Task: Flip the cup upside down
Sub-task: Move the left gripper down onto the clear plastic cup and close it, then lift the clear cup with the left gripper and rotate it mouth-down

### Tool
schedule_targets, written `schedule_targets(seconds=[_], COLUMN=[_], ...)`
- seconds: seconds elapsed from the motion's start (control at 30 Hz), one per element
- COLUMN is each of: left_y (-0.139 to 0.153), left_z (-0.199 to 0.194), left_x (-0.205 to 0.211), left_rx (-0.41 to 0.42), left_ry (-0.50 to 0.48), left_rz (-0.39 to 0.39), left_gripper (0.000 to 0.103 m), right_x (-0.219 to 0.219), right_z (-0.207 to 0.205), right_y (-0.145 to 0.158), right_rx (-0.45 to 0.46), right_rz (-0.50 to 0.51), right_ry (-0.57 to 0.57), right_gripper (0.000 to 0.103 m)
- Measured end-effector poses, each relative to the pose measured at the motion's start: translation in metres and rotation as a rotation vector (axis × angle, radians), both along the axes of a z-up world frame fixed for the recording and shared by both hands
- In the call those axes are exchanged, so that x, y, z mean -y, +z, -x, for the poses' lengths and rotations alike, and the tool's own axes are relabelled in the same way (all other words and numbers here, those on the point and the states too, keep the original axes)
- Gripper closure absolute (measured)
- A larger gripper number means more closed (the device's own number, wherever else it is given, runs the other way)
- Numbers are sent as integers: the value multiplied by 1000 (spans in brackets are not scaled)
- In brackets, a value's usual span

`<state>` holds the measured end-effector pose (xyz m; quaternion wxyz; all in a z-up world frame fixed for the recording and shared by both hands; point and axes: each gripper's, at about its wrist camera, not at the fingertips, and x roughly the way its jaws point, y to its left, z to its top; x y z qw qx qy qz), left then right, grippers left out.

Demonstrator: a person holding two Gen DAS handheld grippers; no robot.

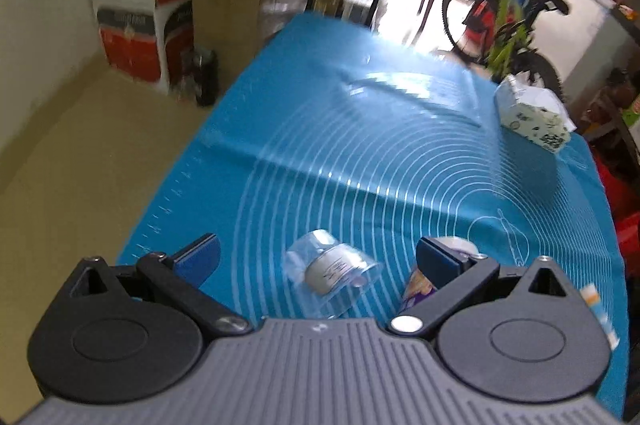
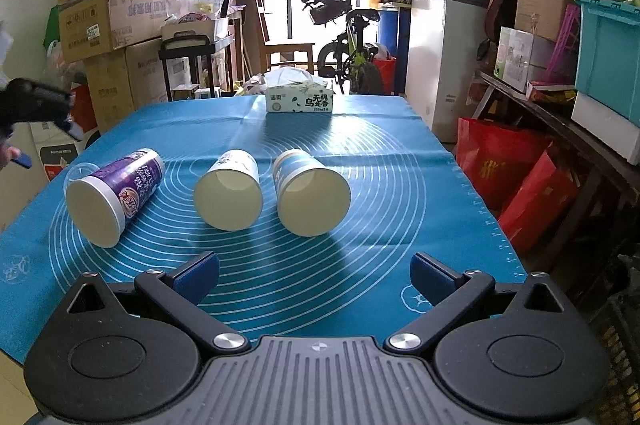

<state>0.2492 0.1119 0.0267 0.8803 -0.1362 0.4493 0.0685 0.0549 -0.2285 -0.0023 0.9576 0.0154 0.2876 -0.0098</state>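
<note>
Three paper cups lie on their sides on the blue mat (image 2: 360,129), with their open mouths toward the right wrist camera. The purple cup (image 2: 116,195) is on the left side, the middle cup (image 2: 229,189) is near the centre of the printed circles, and the blue-and-white cup (image 2: 310,191) lies just beside it on the right. The two pale cups are close but I cannot tell if they touch. Behind the purple cup a clear plastic cup (image 2: 78,172) lies also on its side; in the left wrist view it (image 1: 330,271) is between the fingers and contains something white.

The right gripper (image 2: 316,279) hovers in front of the cups, its jaws spread wide and holding nothing. The left gripper (image 1: 318,259) is also spread wide and empty, above the mat's left edge.

A tissue box (image 2: 300,93) stands at the far edge of the mat.
</note>
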Motion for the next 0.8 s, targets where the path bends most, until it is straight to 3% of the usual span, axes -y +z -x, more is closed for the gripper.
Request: schedule_targets(seconds=[0.17,0.3,0.5,0.57,0.63,0.7,0.8], left_y=[-18,-34,-39,-40,-42,-44,-44], left_z=[-27,-35,-45,-49,-51,-51,-48], left_x=[-4,-11,-11,-10,-10,-10,-12], left_rx=[-159,-245,-281,-291,-317,-343,-333], left_ry=[73,135,211,227,234,231,228], left_rz=[83,180,211,207,196,197,208], left_gripper=[2,16,16,20,33,39,41], right_x=[5,12,20,22,24,27,29], right_z=[-6,-8,-11,-11,-11,-11,-12], right_y=[-5,-9,-15,-17,-18,-18,-19], right_rx=[-2,-4,-10,-10,-8,-5,-4], right_rz=[-5,-22,-42,-47,-53,-57,-68], right_ry=[-4,-13,-22,-26,-29,-33,-41], right_gripper=[0,0,0,0,0,0,0])
